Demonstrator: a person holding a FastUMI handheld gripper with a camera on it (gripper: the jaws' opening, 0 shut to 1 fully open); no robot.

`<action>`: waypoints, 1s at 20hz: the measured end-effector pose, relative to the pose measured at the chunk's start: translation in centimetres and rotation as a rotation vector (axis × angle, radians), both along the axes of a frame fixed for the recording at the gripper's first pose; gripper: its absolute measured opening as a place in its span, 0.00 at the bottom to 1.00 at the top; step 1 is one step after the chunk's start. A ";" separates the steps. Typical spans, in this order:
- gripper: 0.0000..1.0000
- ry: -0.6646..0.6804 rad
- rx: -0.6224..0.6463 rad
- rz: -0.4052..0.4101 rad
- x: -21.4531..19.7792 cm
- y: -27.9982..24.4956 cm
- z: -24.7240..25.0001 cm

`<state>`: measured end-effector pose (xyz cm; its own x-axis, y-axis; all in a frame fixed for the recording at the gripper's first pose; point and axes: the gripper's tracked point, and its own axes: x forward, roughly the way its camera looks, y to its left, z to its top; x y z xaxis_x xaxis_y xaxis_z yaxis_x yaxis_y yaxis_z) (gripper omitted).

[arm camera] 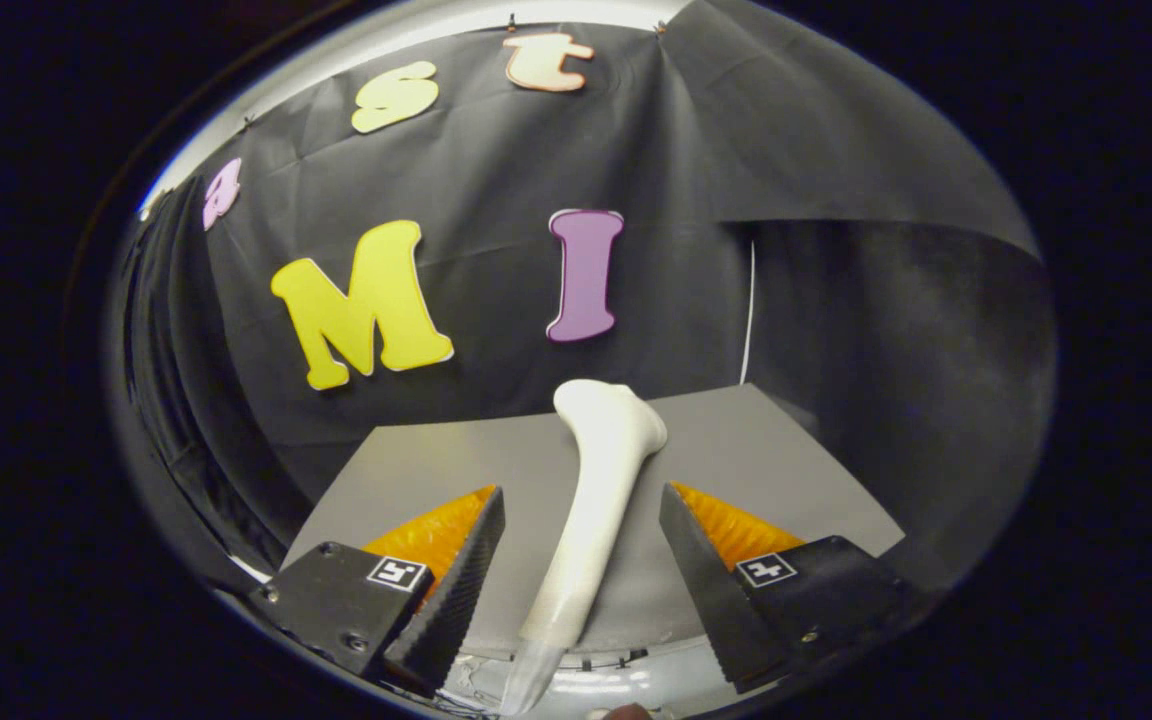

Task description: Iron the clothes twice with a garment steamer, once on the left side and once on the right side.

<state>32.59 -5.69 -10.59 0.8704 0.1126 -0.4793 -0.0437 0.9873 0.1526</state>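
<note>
A white garment steamer point(596, 480) stands tilted between my fingers, its rounded head point(608, 410) beyond the fingertips and its handle running back toward me to a translucent lower end point(531, 680). My gripper point(581, 492) is open. There is a gap on each side between the steamer's handle and the fingers point(466, 570), so neither one touches it. The steamer is seen against a grey tabletop point(406, 470).
The grey table's far edge meets the black cloth wall point(496, 300) just beyond the steamer's head. A thin white line point(748, 310) runs down the wall at the table's far right corner. A pale rounded surface point(626, 680) lies under the fingers, close to me.
</note>
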 end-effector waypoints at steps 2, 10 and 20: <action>0.94 0.067 0.007 -0.006 1.3 0.0 -1.5; 0.82 0.231 0.022 -0.013 3.3 0.8 -5.3; 0.44 0.230 0.120 -0.035 3.7 1.4 -6.1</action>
<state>36.25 -4.33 -16.74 0.7447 0.1527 -0.6497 0.0392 0.9618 0.2710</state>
